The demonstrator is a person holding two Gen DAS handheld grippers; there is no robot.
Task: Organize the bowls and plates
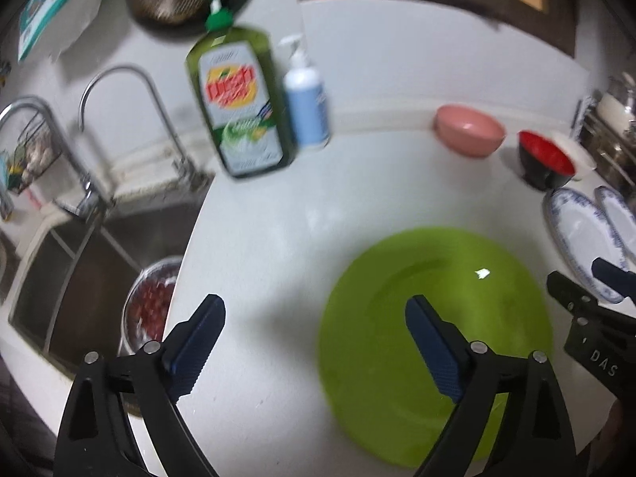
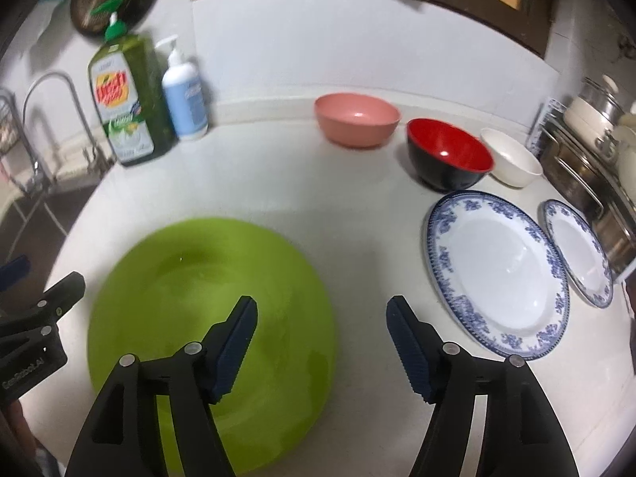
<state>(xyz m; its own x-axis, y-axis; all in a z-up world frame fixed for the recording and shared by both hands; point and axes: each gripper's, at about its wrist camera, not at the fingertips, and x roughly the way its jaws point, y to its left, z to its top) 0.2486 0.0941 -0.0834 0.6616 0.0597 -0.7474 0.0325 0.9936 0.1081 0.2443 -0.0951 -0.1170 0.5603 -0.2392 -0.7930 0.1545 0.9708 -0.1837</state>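
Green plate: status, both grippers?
Left gripper open, empty. Right gripper open, empty. Green plate flat on counter, unheld. Nothing blocking.

Motion blur softens the green plate (image 1: 433, 342), its near rim hidden behind gripper arms in both wrist views. The soap bottle (image 1: 238, 99) label smears past reading, and the lotion bottle (image 1: 306, 99) print is too small to make out. The white bowl (image 1: 576, 151) shows only as a sliver behind the red bowl (image 1: 546, 163) in the left view, where the frame edge cuts the small plate (image 1: 620, 218). The colander (image 1: 149, 310) in the sink (image 1: 59, 278) holds red contents too blurred to identify. The pots (image 2: 592, 147) at far right are cropped.
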